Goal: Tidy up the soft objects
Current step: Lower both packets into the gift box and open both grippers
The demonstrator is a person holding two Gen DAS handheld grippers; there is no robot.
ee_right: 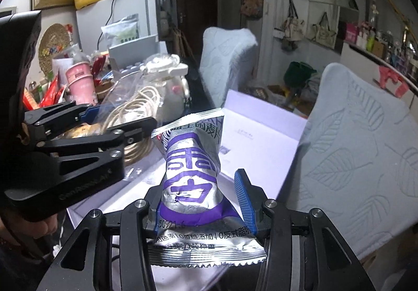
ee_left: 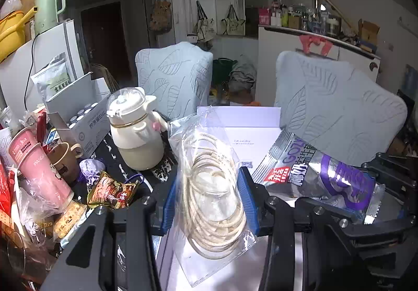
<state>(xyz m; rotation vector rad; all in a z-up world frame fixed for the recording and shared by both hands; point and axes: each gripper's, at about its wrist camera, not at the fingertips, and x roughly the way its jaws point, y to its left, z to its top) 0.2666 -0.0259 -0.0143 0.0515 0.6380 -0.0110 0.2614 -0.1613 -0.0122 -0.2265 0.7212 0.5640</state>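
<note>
Two pale chairs [ee_left: 337, 105] behind a cluttered bench [ee_left: 135, 176], leaf-patterned covers on both. White box [ee_left: 250, 134] open on the bench, lid flap upright toward the chairs. Cream kettle [ee_left: 135, 131] just left of the box, pink cups [ee_left: 39, 168] and snack packets further left. Left gripper [ee_left: 206, 197] above the box's near edge, jaws narrow and clamped on a clear bag of coiled cord [ee_left: 211, 186], bag standing upright between the blue pads. Right gripper [ee_right: 198, 202] beside it, also over the box, jaws closed on a silver-and-purple pouch [ee_right: 193, 181], pouch tilted forward with its crimped end toward the camera. Both soft items held off the bench, just beside each other.
</note>
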